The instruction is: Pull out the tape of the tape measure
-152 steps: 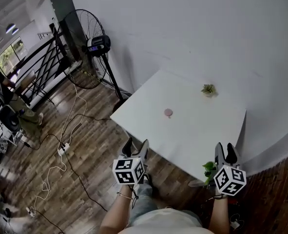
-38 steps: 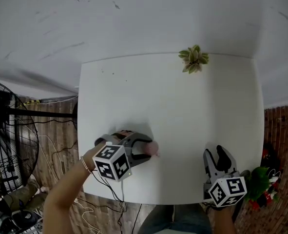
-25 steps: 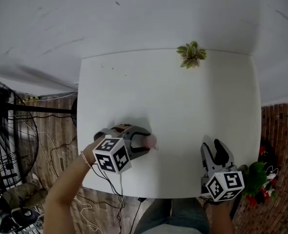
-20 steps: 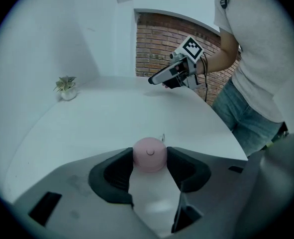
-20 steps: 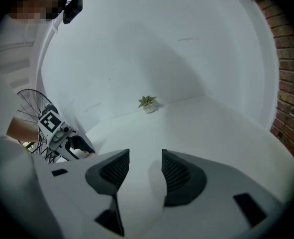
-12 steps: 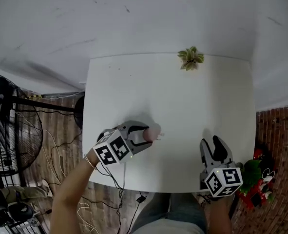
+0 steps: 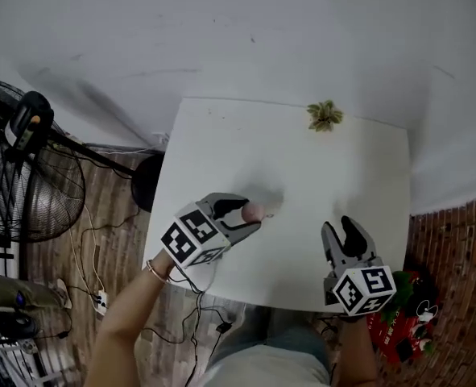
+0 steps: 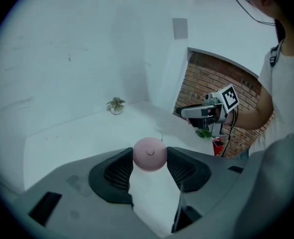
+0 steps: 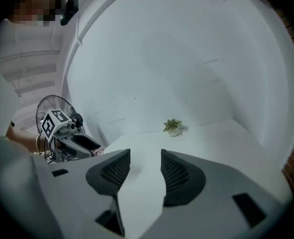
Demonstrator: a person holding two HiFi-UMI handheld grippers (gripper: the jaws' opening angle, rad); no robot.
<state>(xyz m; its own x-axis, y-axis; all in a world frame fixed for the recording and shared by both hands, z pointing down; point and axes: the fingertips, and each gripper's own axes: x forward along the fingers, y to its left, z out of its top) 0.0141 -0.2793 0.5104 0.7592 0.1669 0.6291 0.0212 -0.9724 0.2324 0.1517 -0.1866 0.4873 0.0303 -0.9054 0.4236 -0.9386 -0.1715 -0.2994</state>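
Note:
The tape measure [image 7: 254, 210] is a small round pink case. My left gripper [image 7: 249, 214] is shut on it and holds it just above the near left part of the white table [image 7: 318, 168]. In the left gripper view the pink case [image 8: 149, 154] sits squeezed between both ribbed pads [image 8: 118, 171]. My right gripper [image 7: 340, 230] hovers over the table's near right edge, open, with nothing between its jaws. In the right gripper view its pads [image 9: 172, 172] stand apart over bare table, and the left gripper [image 9: 79, 142] shows at the left.
A small potted plant [image 7: 324, 115] stands at the table's far edge. A floor fan [image 7: 24, 184] and cables [image 7: 88, 248] lie on the wooden floor to the left. Red items [image 7: 399, 321] sit on the floor beside a brick wall at the right.
Both grippers have come up from the table. The left one has rolled and carries the pink tape measure with it. The right one's jaws stay apart.

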